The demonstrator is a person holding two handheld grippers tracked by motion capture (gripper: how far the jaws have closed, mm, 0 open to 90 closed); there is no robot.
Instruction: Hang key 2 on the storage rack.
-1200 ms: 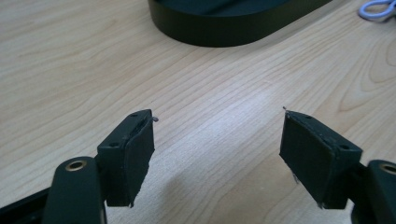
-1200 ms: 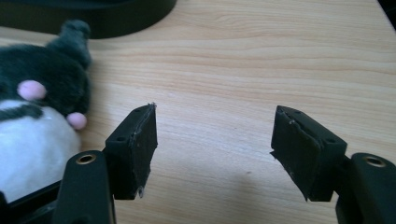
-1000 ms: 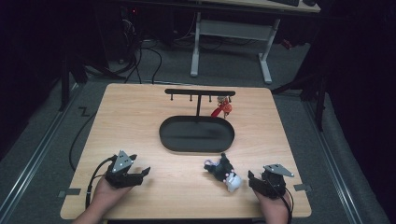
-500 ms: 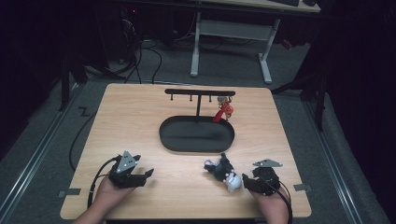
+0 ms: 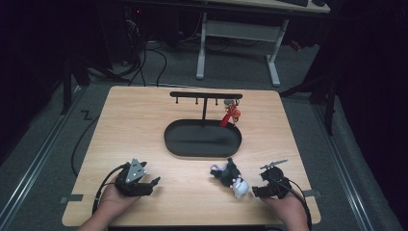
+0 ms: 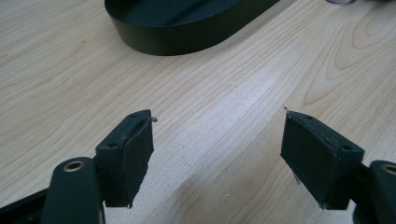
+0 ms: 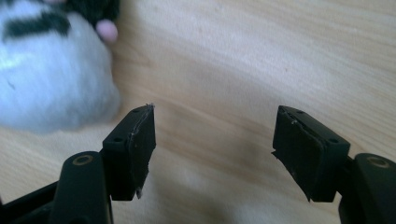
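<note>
Plush black-and-white toy (image 5: 232,178) lies on table (image 5: 144,125) just in front of black tray (image 5: 202,138), beside your right gripper (image 5: 257,185); jaws just opened, nothing between. Left gripper (image 5: 153,184) apart, empty, parked clear.

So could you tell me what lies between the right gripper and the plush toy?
Nothing but bare wood: in the right gripper view, the open right gripper has only table between it and the plush toy.

It looks like a lab or test room — a light wooden table (image 5: 144,125) stands alone on grey carpet (image 5: 57,139), with loose cables (image 5: 149,57) and a desk frame (image 5: 238,36) behind, surroundings dark.
</note>
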